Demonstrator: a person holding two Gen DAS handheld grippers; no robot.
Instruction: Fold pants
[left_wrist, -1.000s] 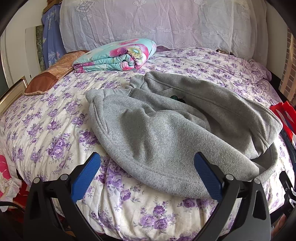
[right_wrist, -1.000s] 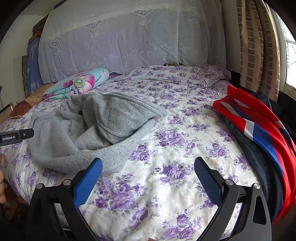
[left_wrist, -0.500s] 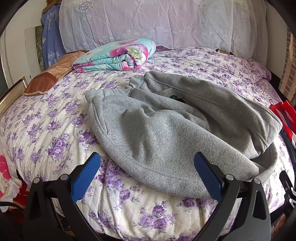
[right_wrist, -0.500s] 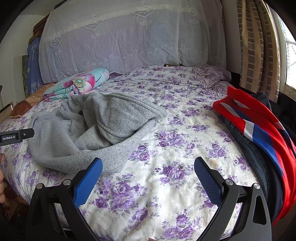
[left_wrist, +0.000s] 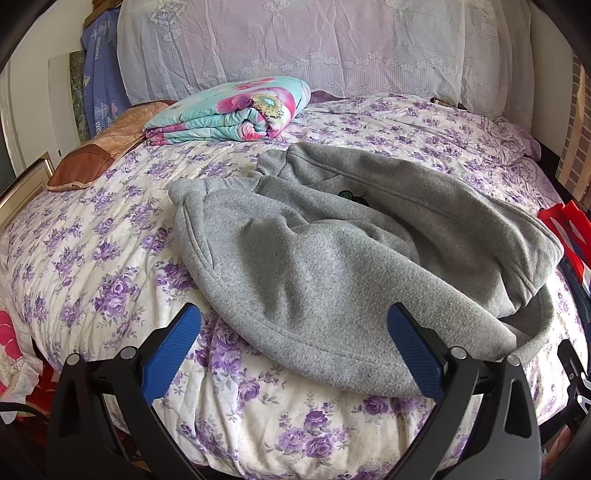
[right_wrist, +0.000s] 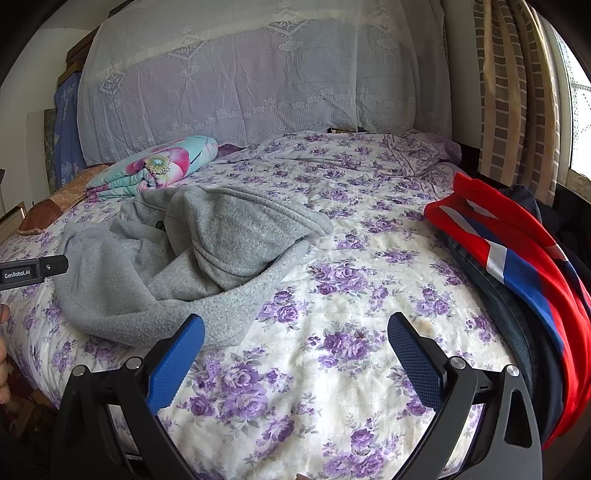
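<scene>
Grey fleece pants (left_wrist: 332, 251) lie loosely bunched on the bed, waistband at the left, one leg folded over toward the right. They also show in the right wrist view (right_wrist: 177, 266), left of centre. My left gripper (left_wrist: 293, 321) is open and empty, held just short of the pants' near hem. My right gripper (right_wrist: 295, 330) is open and empty above bare bedspread, with its left pad (right_wrist: 177, 362) close to the grey hem. The left tool's body (right_wrist: 26, 273) shows at the left edge of the right wrist view.
The bed has a purple-flowered quilt (left_wrist: 92, 258). A folded floral blanket (left_wrist: 236, 110) and a brown pillow (left_wrist: 99, 155) lie at the back left. Red, blue and dark clothes (right_wrist: 517, 280) are piled at the right edge. A lace-covered headboard (right_wrist: 258, 81) stands behind.
</scene>
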